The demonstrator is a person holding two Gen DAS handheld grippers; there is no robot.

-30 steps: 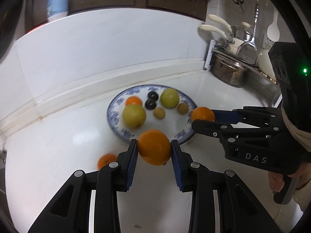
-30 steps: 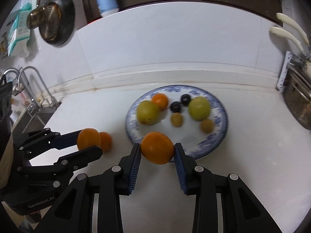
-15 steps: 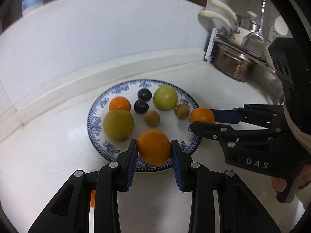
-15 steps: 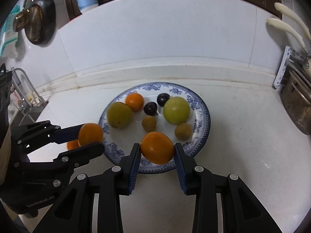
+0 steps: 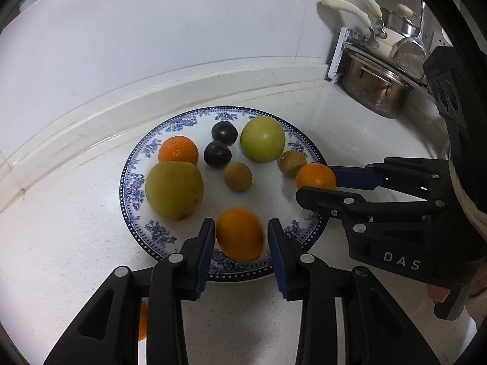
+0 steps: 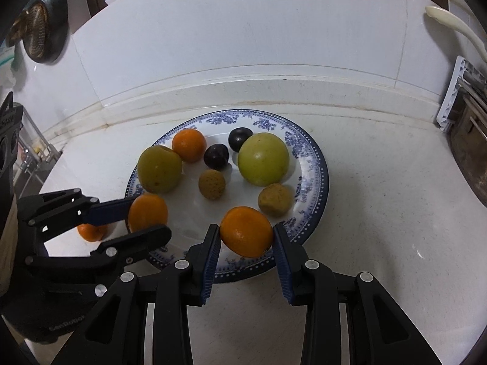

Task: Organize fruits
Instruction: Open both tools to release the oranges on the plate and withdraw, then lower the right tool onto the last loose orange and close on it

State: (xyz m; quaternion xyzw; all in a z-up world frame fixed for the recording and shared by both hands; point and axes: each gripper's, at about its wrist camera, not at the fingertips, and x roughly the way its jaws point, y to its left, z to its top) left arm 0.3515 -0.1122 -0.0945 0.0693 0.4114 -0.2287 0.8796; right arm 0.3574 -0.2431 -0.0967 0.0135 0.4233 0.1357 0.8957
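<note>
Left gripper [image 5: 240, 240] has its jaws opening around an orange [image 5: 239, 233], which shows blurred between the blue pads with a sliver of gap on each side; the fruit sits over the near rim of the blue-patterned plate [image 5: 134, 182]. Right gripper [image 6: 246, 243] clamps a second orange [image 6: 246, 231] firmly, both pads pressing its sides, also above the plate's near edge. From the left wrist view the right gripper reaches in from the right with its orange at the plate's right rim.

On the plate lie 2 green-yellow fruits [image 5: 174, 190] [image 5: 262, 138], 1 small orange [image 5: 178, 152], 2 dark plums [image 5: 217, 154] [image 5: 224, 133] touching each other, and 2 small brown fruits [image 5: 237, 176] [image 5: 291, 163]. Another orange [image 6: 90, 231] rests on the white counter [image 6: 380, 228] left of the plate, partly hidden behind the left gripper.

A steel pot [image 5: 374, 88] stands at the counter's far right, and a strainer [image 6: 36, 33] hangs on the wall at the left.
</note>
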